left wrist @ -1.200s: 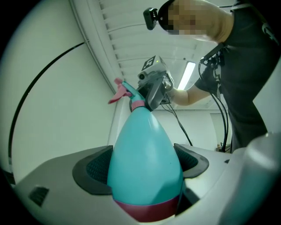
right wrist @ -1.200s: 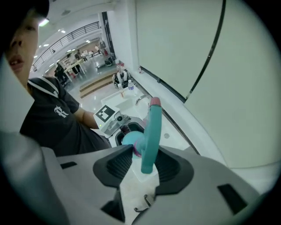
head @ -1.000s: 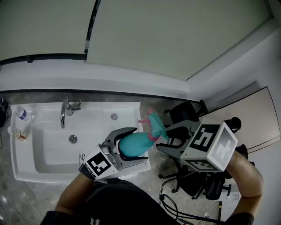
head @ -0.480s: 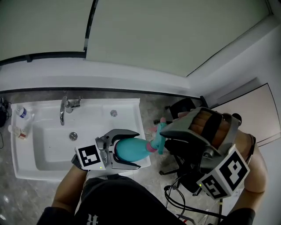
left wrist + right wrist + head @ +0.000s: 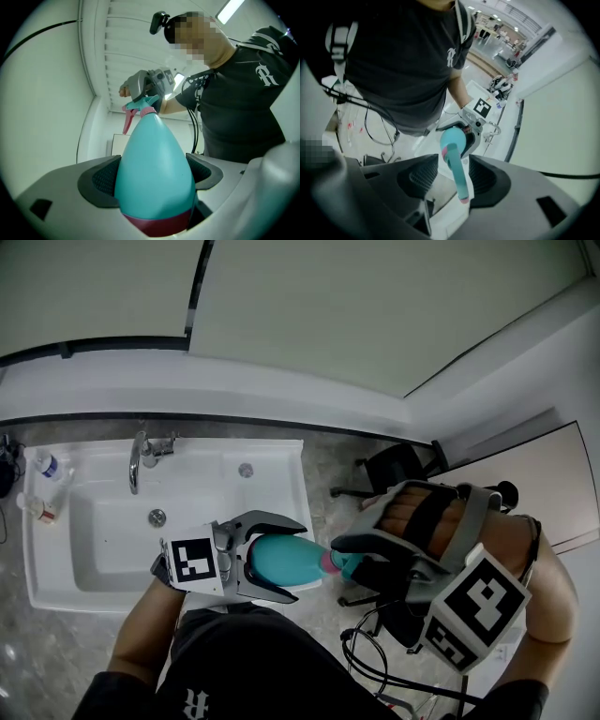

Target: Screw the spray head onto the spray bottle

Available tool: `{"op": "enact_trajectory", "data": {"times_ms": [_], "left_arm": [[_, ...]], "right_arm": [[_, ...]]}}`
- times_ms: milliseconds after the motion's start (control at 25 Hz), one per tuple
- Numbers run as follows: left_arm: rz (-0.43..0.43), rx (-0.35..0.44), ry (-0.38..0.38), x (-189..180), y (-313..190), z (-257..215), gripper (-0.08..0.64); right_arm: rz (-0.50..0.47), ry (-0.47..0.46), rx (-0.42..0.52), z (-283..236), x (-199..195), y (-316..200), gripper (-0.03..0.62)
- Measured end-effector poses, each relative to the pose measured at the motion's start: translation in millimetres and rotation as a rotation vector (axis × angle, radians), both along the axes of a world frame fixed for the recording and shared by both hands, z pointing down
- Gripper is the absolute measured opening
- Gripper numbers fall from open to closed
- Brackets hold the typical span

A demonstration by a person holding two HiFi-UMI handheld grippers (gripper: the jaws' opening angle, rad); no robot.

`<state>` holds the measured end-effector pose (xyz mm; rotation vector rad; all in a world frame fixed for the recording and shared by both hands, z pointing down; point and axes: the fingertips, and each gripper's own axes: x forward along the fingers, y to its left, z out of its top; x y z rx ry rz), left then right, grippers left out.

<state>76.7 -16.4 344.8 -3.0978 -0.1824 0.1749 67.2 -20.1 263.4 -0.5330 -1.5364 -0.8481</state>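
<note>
Head view: the left gripper is held level over the front right corner of the sink, its jaws closed on the body of the teal spray bottle. The bottle lies on its side, neck to the right. The pink collar and spray head sit at that neck, under the tips of the right gripper, which comes in from the right with the person's hand strapped on top of it. A tap stands at the back of the sink.

Left gripper view: both pads press against the wide lower part of the bottle, one on each side. The bottle points away from the camera, the spray head on its far end with the pink trigger to the left. The right gripper is at the head.

Right gripper view: the jaws have just been opening. The spray head lies between them, with a clear gap at the left pad; the right pad is just beside it. The bottle shows end-on beyond.
</note>
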Motion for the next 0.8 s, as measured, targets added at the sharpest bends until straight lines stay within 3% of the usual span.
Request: {"op": "enact_trajectory", "data": {"times_ms": [160,400,440,600,800], "left_arm": [[0.022,0.008,0.000,0,3,1,0.425],[0.041,0.003,0.017,-2,5,-3,0.426],[0.030,0.000,0.016,-2,3,-2,0.425],[-0.061,-0.018,0.016,-3,-13,-1,0.425],[-0.231,0.012,-0.030,-2,-35,4,0.425]], "right_arm": [[0.015,-0.030,-0.044,5,-6,3,0.181],[0.006,0.005,-0.099,12,-3,5,0.179],[0.013,0.012,-0.109,12,-4,5,0.146],[0.103,0.027,-0.048,14,-4,-11,0.133],[0.312,0.073,0.017,22,1,-35,0.133]]}}
